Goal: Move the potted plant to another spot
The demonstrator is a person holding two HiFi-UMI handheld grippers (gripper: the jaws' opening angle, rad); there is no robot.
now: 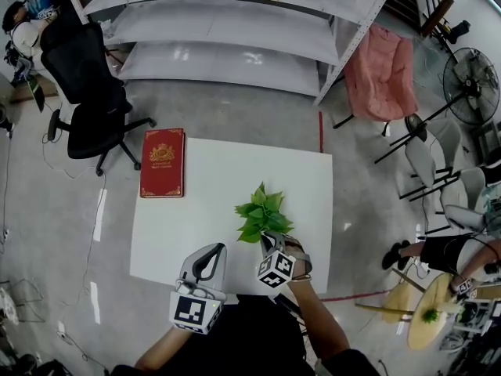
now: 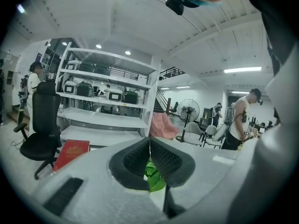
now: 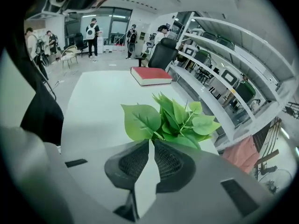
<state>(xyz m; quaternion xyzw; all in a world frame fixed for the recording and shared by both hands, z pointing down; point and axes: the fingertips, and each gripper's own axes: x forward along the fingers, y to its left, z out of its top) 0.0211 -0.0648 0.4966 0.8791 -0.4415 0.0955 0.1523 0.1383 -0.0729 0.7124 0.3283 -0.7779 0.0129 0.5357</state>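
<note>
Potted plant (image 1: 262, 214) stands just beyond the right tongs (image 1: 272, 241); left tongs (image 1: 214, 250) sit farther off. Both are closed and empty.

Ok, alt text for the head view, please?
Seen from above, the right gripper sits right against a small green leafy potted plant near the front right of a white square table, while the left gripper is at the front edge. A red hardcover book lies at the far left corner; the pot itself is hidden.
</note>
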